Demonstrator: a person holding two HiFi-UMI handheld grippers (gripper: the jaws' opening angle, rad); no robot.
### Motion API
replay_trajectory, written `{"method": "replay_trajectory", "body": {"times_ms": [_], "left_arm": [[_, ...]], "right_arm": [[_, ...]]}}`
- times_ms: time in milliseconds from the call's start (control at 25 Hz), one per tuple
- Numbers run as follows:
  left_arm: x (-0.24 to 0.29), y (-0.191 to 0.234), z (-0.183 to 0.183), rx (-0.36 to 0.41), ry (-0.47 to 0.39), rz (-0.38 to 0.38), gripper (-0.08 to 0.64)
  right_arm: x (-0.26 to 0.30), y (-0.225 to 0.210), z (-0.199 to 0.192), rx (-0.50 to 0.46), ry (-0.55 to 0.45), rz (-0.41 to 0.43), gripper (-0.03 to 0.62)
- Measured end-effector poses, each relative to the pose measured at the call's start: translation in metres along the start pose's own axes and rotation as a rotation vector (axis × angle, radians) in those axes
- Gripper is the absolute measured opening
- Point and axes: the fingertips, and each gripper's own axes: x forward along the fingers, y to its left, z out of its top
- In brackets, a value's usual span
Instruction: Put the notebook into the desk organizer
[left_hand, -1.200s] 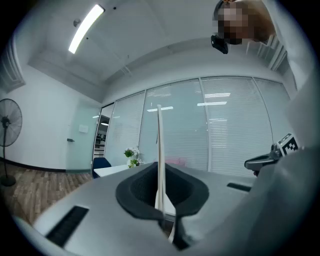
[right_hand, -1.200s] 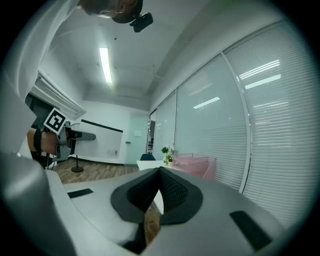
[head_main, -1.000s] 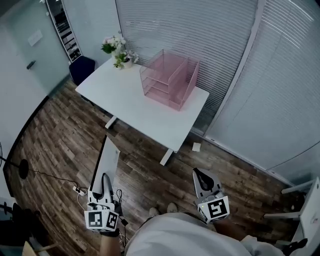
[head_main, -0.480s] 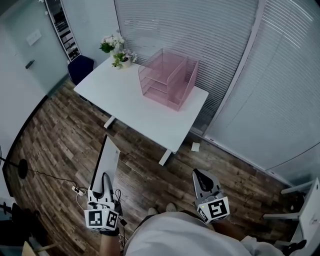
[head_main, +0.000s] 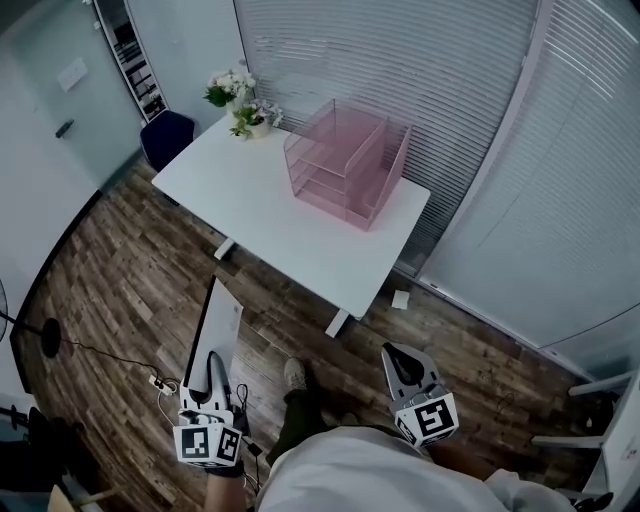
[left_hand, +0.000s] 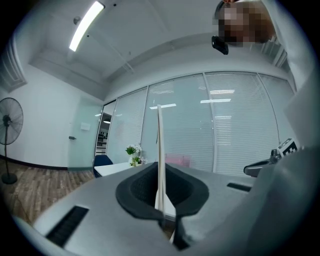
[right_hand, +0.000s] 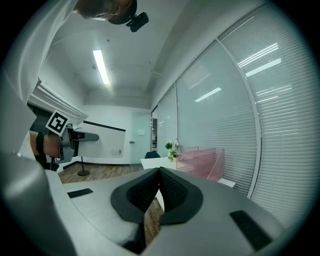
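My left gripper (head_main: 211, 378) is shut on a thin white notebook (head_main: 217, 326), which sticks out forward over the wooden floor. In the left gripper view the notebook (left_hand: 160, 150) stands edge-on, pinched between the black pads (left_hand: 145, 192). The pink desk organizer (head_main: 346, 163) stands on the far right part of a white table (head_main: 262, 218), well ahead of both grippers. My right gripper (head_main: 402, 366) is shut with nothing in it; in its own view its pads (right_hand: 172, 192) meet and the organizer (right_hand: 202, 162) shows beyond them.
White flowers (head_main: 240, 101) stand at the table's far left corner, with a blue chair (head_main: 164, 137) behind it. A scrap of paper (head_main: 401, 299) lies on the floor by the table leg. Cables (head_main: 160, 381) trail on the floor at left. Blinds line the glass walls.
The person has stepped forward: a foot now shows between the grippers, and the table sits slightly further right in view. Both grippers keep their poses, the left still holding the notebook.
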Motion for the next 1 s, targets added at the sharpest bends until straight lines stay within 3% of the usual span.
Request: {"method": "replay_trajectory", "body": {"times_ms": [240,360,800,1000], "left_arm": [[0.084,0.02,-0.017,-0.016,0.0,-0.075,0.014],[0.143,0.038,-0.017,-0.026,-0.004,-0.122,0.014],[0.349,0.091,0.038,-0.003,-0.034,-0.338,0.014],[0.405,0.09,0.052,0.068,-0.062,-0.385,0.014]], "right_arm": [[0.053,-0.028,-0.018,0.003,0.075,-0.075,0.012],[0.092,-0.049,-0.014,-0.012,0.062,-0.136,0.012],[0.255,-0.076,0.033,-0.011,0.074,-0.274,0.012],[0.282,-0.092,0.023,0.002,0.105,-0.3,0.012]]}}
